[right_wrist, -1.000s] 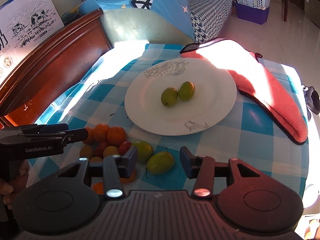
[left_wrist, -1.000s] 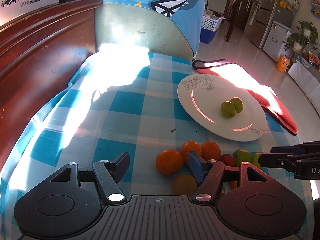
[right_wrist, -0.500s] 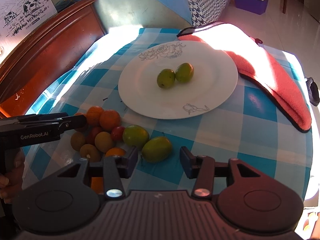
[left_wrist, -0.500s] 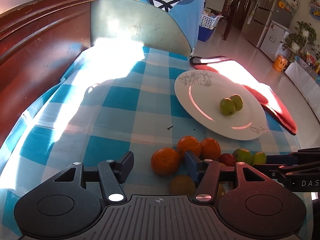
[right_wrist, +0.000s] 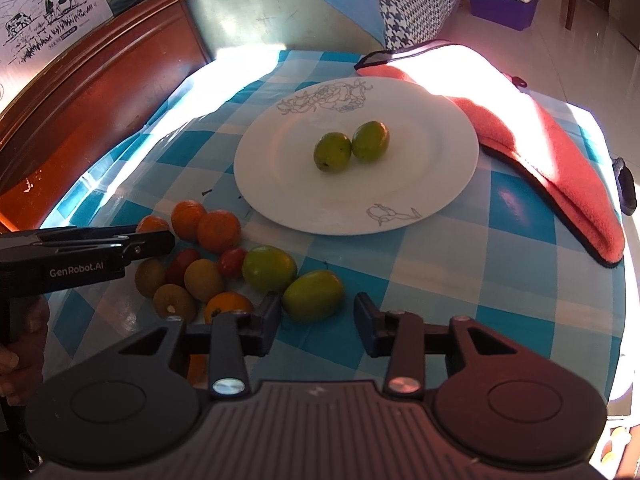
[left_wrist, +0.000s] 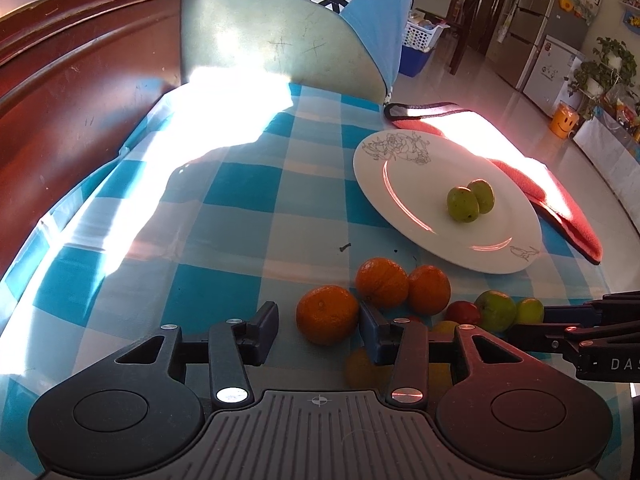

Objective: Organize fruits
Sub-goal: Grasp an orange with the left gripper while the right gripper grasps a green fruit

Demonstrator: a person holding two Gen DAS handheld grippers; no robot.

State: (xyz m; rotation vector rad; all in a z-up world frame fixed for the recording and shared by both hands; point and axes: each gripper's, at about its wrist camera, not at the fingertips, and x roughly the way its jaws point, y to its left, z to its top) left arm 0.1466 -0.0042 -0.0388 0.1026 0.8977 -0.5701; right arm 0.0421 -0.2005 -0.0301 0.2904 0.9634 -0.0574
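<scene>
I hold both grippers low over a blue-checked tablecloth (left_wrist: pixel 224 276) strewn with fruit. My left gripper (left_wrist: pixel 318 322) is spread wide, with a mandarin (left_wrist: pixel 327 314) sitting between its fingers, seemingly not yet gripped. My right gripper (right_wrist: pixel 316 316) is likewise wide open, a green fruit (right_wrist: pixel 313 295) just ahead of its left finger. Two green fruits (right_wrist: pixel 351 146) lie touching at the middle of the white plate (right_wrist: pixel 420 188). Beside the plate's near edge cluster two more mandarins (right_wrist: pixel 206 224), a small red fruit (right_wrist: pixel 232 261) and what look like brown kiwis (right_wrist: pixel 176 284). An orange cloth (right_wrist: pixel 552 152) lies beyond the plate.
</scene>
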